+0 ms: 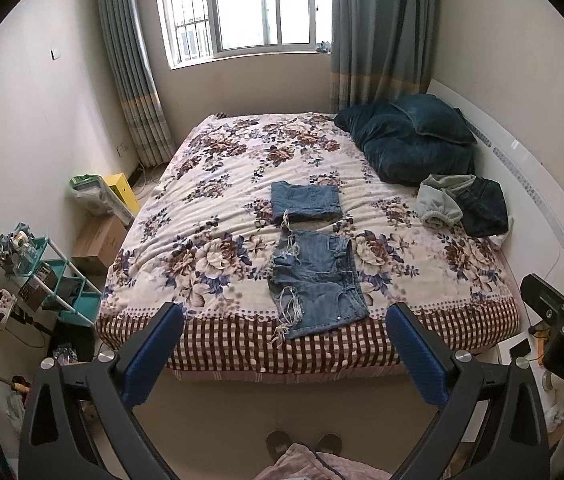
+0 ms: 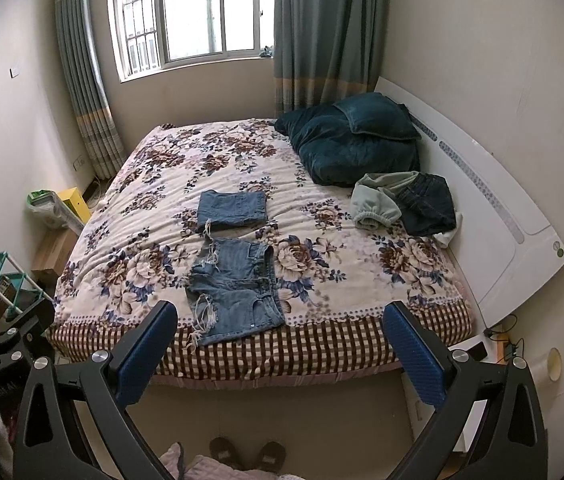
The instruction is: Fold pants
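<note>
Blue rubber pads face each other across a wide gap on both my left hand-held gripper [image 1: 284, 354] and my right hand-held gripper [image 2: 280, 354]; both are released, grasping nothing, held off the foot of the bed [image 1: 242, 346] with its floral quilt and brown checked border.

Nearest that border lie the frayed blue denim shorts [image 1: 316, 280], spread flat and unfolded, one leg hem overhanging the checks. Their long axis runs from the border toward the window, waistband on the headboard side, ragged leg hems pointing the opposite way.

Just beyond them sits a neatly folded blue denim bundle [image 1: 306, 201], a flat rectangle, so I judge one pair done and this pair not yet begun.

Farther toward the headboard, a crumpled heap of grey-green and dark denim clothes [image 1: 464, 206] probably waits too.
</note>
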`<state>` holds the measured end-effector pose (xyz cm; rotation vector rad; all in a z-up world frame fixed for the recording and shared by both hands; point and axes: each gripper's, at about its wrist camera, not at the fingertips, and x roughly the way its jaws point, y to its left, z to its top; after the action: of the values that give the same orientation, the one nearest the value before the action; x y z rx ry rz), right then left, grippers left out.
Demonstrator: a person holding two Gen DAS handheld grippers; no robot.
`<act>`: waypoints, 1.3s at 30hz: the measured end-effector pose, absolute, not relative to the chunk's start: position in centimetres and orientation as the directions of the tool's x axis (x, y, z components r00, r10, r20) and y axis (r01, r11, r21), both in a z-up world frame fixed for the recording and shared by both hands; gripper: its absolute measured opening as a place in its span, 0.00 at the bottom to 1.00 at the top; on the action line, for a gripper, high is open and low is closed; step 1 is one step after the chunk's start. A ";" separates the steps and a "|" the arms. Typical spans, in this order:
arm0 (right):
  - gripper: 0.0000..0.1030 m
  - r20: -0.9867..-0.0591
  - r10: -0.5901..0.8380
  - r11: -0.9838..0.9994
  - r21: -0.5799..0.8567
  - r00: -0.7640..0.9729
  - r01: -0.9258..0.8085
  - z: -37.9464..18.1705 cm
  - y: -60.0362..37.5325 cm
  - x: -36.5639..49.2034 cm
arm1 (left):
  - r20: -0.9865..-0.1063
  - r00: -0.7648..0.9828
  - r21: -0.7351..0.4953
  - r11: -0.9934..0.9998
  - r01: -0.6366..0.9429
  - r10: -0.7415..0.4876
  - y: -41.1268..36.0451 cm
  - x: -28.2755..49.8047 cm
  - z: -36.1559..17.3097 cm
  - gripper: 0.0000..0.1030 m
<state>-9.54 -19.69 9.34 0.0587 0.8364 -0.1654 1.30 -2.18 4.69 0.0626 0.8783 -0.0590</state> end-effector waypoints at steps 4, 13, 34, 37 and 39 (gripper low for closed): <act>1.00 -0.742 -0.122 0.986 -0.012 0.659 0.169 9.3 -19.7 -9.5 | -0.769 0.638 0.033 0.996 0.078 -0.024 -2.4 1.7 5.0 1.00; 1.00 -0.744 -0.111 0.986 0.002 0.659 0.168 9.1 -20.4 -8.9 | -0.767 0.641 0.035 0.998 0.061 -0.013 -1.9 1.9 5.1 1.00; 1.00 -0.875 -0.090 0.978 0.011 0.475 0.207 -10.0 -23.6 10.4 | -0.858 0.487 0.159 0.986 -0.044 0.160 -1.2 19.0 -11.7 1.00; 1.00 -0.899 -0.082 0.976 0.015 0.430 0.217 -13.6 -23.3 15.3 | -0.883 0.447 0.149 0.989 -0.017 0.141 -0.7 23.3 -15.0 1.00; 1.00 -0.913 -0.081 0.972 0.016 0.400 0.234 -15.9 -23.0 18.6 | -0.899 0.420 0.133 0.991 0.002 0.120 -0.2 26.7 -17.1 1.00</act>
<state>18.63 -23.02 -15.91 0.1502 1.1429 -0.1998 26.68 -0.18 -17.11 0.1199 1.1356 0.0743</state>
